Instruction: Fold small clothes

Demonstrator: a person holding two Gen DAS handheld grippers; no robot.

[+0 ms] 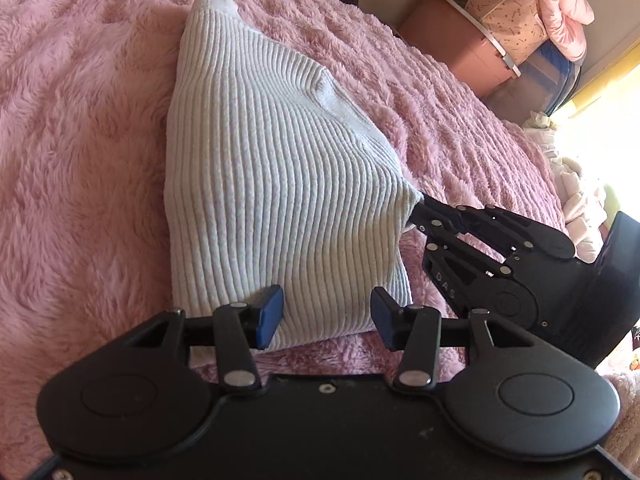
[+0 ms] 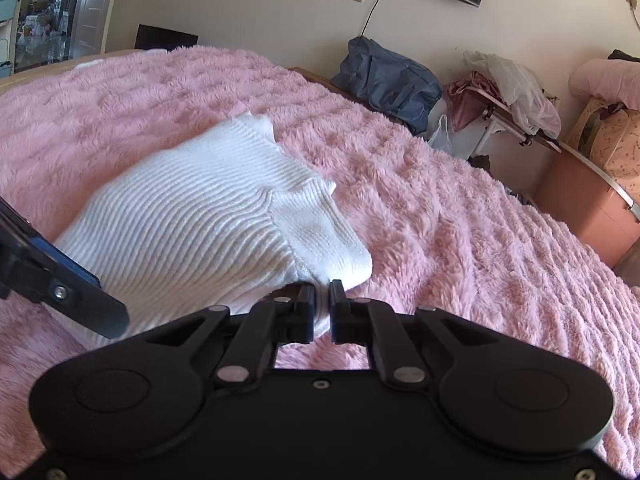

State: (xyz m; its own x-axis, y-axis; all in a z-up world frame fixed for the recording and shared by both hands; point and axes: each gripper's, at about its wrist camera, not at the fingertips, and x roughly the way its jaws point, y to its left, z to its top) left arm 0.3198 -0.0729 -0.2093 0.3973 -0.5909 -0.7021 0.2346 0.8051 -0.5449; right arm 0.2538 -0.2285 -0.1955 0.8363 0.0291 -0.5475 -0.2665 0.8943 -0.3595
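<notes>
A fluffy pink blanket (image 1: 80, 120) covers the bed — on it lies a white ribbed sweater (image 1: 260, 184). The right gripper (image 2: 322, 304) pinches its near edge; the left gripper (image 1: 326, 316) gapes wide over its hem — gripping nothing.

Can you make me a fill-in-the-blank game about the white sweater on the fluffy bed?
1. The white ribbed sweater lies on a fluffy blanket coloured ____.
2. The right gripper is ____ on the sweater's edge.
3. The left gripper has its jaws ____.
4. The left gripper's pads are coloured ____.

Missing words: pink; shut; open; blue
</notes>
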